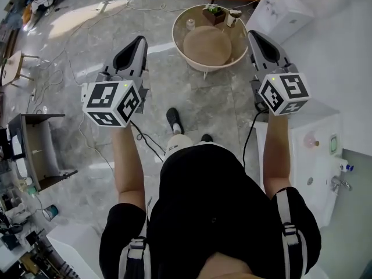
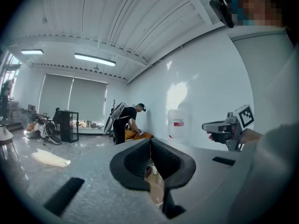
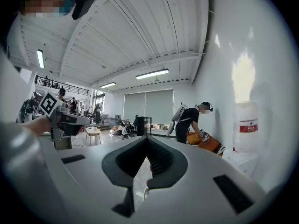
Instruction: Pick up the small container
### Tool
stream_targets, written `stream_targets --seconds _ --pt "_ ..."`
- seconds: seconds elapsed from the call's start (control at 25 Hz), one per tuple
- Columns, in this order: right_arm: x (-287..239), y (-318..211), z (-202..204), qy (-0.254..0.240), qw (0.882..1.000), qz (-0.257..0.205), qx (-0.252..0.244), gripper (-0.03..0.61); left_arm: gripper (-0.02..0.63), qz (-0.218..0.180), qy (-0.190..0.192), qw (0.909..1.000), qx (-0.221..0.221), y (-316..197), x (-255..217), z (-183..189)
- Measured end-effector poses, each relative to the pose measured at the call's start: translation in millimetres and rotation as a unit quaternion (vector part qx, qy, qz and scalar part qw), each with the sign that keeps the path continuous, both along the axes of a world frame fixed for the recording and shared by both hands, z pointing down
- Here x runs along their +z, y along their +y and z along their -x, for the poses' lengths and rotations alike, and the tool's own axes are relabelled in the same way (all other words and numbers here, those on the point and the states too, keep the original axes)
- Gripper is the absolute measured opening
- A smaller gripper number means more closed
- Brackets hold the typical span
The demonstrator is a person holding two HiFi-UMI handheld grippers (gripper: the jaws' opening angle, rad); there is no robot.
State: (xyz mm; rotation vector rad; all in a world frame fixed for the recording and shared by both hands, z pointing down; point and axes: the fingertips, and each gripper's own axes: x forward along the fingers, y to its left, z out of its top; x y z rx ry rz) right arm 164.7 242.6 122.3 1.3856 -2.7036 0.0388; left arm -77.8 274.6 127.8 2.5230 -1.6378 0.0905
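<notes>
Left gripper [image 1: 138,42] and right gripper [image 1: 256,37], jaws pressed together, empty, point toward the round counter [image 1: 203,66] at 12 o'clock, presumably lining up on the small container [image 1: 190,23].

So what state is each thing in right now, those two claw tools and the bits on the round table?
Left gripper: jaws shut, holding nothing.
Right gripper: jaws shut, holding nothing.
Small white container: upright on the round table, untouched.
Potted plant: upright, near the table's far rim.
Round tan dish: lying flat, nothing on it.
</notes>
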Motion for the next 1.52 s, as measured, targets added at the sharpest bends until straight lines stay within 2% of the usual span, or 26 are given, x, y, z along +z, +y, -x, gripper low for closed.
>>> stream_targets --seconds 0.28,0.52,0.76,1.12,1.32,1.52 --pt "-15.2 -61.2 64.5 0.002 1.0 -0.012 0.009 0.003 0.018 -0.01 -0.025 0.9992 0.029 -61.8 -6.1 61.2" --pt "-8.3 -100.7 119.0 0.003 1.0 -0.01 0.014 0.002 0.018 -0.013 0.002 0.9998 0.016 -102.3 1.8 121.2" --pt "4.7 -128.9 142.4 0.006 0.999 0.007 0.035 0.002 0.018 0.011 0.009 0.9995 0.027 -138.9 22.3 151.8" --pt "30.7 -172.8 143.5 0.009 0.998 0.034 0.046 0.002 0.018 0.034 0.011 0.9983 0.045 -185.6 50.2 143.3" --pt "28.5 -222.8 151.4 -0.01 0.999 0.025 0.03 0.002 0.018 0.034 0.006 0.999 0.03 -222.6 49.9 143.9" --pt "27.3 -285.5 148.6 -0.022 1.0 0.019 0.008 0.003 0.018 0.029 -0.012 0.9994 0.017 -272.6 41.3 129.1"
